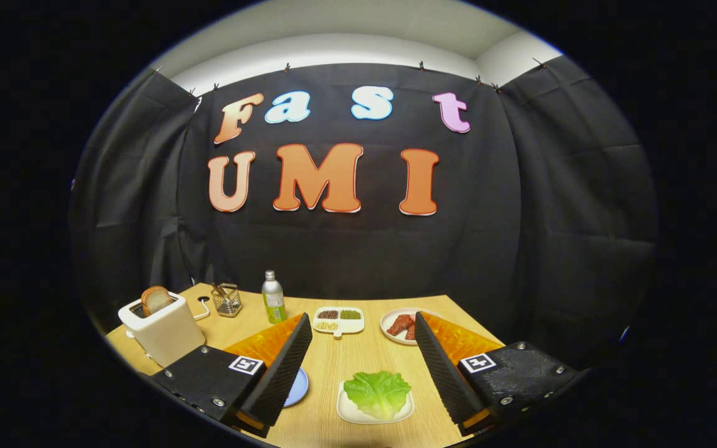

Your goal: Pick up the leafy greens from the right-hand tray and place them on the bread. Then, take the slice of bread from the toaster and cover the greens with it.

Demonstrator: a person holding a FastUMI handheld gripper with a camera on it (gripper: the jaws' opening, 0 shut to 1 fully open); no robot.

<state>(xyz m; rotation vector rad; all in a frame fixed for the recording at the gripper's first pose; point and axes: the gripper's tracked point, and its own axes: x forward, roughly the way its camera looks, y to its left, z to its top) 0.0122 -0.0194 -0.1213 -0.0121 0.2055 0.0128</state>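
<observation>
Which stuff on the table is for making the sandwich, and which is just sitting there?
For the job: greens on their tray, bread in the toaster, gripper with fingers open, above the greens.
Just lying about: bottle, meat plate, divided dish, wire holder, blue plate.

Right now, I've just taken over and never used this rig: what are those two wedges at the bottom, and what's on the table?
The camera rides on a hand-held claw and looks forward along its two fingers; those are the wedges. They stand wide open, holding nothing. Between them, on the wooden table, lie the leafy greens on a white tray. To the left stands a white toaster with a bread slice poking up. Beyond the fingers: a bottle, a wire basket, a divided dish, a plate of meat. A blue plate peeks out behind the left finger.
</observation>
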